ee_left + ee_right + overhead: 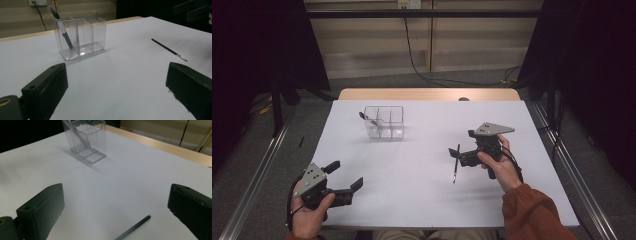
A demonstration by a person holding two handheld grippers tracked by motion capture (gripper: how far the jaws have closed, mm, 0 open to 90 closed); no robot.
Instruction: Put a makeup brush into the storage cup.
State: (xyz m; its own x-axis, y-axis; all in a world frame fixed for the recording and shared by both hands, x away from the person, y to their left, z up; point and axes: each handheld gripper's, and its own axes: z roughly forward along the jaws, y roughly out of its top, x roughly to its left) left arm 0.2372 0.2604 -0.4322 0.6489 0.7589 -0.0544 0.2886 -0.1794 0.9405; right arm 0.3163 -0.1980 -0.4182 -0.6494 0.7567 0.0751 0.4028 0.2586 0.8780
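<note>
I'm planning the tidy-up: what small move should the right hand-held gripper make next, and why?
Probably lower the right hand-held gripper a little onto the thin brush. The brush lies flat on the table, the open jaws already straddle its handle end, and the clear organizer already holds a pen in one end compartment.

Floor: you have a black cable (pixel 422 70) trailing across it behind your table.
Wall: a socket (pixel 37 2) sits there.

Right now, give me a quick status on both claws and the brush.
Left claw open, low left, nothing held. Right claw open beside the brush. Brush flat on table, ungripped. Organizer far off, holds a pen; path clear.
</note>
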